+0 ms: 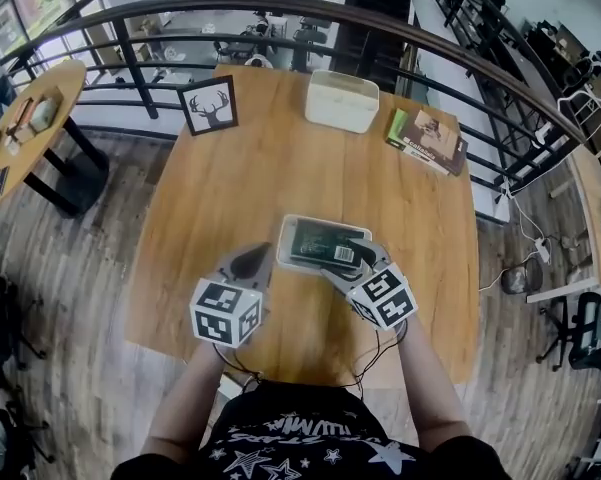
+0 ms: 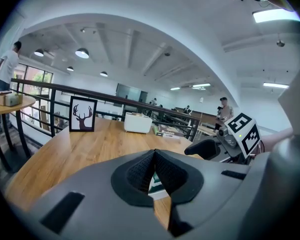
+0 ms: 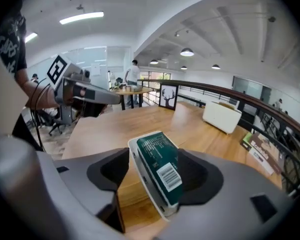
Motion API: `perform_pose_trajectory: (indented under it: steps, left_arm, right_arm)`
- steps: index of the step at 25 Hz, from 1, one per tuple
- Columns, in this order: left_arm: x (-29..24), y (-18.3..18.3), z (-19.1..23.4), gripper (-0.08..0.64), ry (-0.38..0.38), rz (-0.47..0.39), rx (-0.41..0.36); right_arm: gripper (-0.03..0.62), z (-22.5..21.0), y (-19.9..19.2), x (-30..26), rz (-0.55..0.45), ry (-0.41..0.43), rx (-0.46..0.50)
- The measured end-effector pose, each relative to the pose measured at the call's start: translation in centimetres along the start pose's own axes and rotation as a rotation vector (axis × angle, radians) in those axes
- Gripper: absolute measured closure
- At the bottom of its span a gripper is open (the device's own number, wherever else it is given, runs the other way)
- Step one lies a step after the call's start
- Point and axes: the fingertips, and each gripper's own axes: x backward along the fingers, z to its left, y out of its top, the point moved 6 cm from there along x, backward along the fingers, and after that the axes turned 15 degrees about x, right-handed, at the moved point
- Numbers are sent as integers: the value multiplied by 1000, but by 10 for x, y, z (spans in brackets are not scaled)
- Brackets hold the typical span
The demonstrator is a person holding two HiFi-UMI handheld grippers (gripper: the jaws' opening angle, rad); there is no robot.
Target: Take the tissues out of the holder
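Note:
A dark green tissue pack (image 1: 325, 240) lies in a shallow white holder (image 1: 286, 240) near the front of the wooden table (image 1: 230, 188). My right gripper (image 1: 365, 258) is at the pack's right end, open. In the right gripper view the pack (image 3: 162, 164) and the holder's white rim (image 3: 142, 179) stand tilted between the jaws of my right gripper (image 3: 157, 173), with a gap on the left side. My left gripper (image 1: 250, 261) sits just left of the holder, shut and empty. In the left gripper view its pads meet at my left gripper (image 2: 153, 159), and a sliver of the pack (image 2: 156, 184) shows below.
At the table's far side stand a deer picture frame (image 1: 209, 105), a white box (image 1: 342, 100) and a book (image 1: 427, 140). A curved railing (image 1: 280, 8) runs behind. A round side table (image 1: 30, 118) stands far left, with a person (image 2: 7, 64) beside it.

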Motion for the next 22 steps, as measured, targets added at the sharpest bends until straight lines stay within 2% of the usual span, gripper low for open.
perform_pose_trajectory:
  steps: [2, 7, 13, 17, 22]
  left_arm:
    - [-5, 0, 1, 548, 3, 8, 7]
    - [-19, 1, 6, 548, 7, 19, 12]
    - [-29, 3, 16, 548, 22, 28, 23]
    - [-34, 3, 22, 548, 27, 30, 33]
    - [-38, 2, 32, 548, 39, 27, 58]
  right_arm:
    - [307, -1, -2, -7, 52, 34, 70]
    - [284, -13, -8, -24, 129, 63, 175]
    - [264, -17, -20, -53, 303, 119, 368]
    - [264, -21, -17, -66, 341, 134, 453]
    - [255, -18, -16, -86, 386, 208, 521]
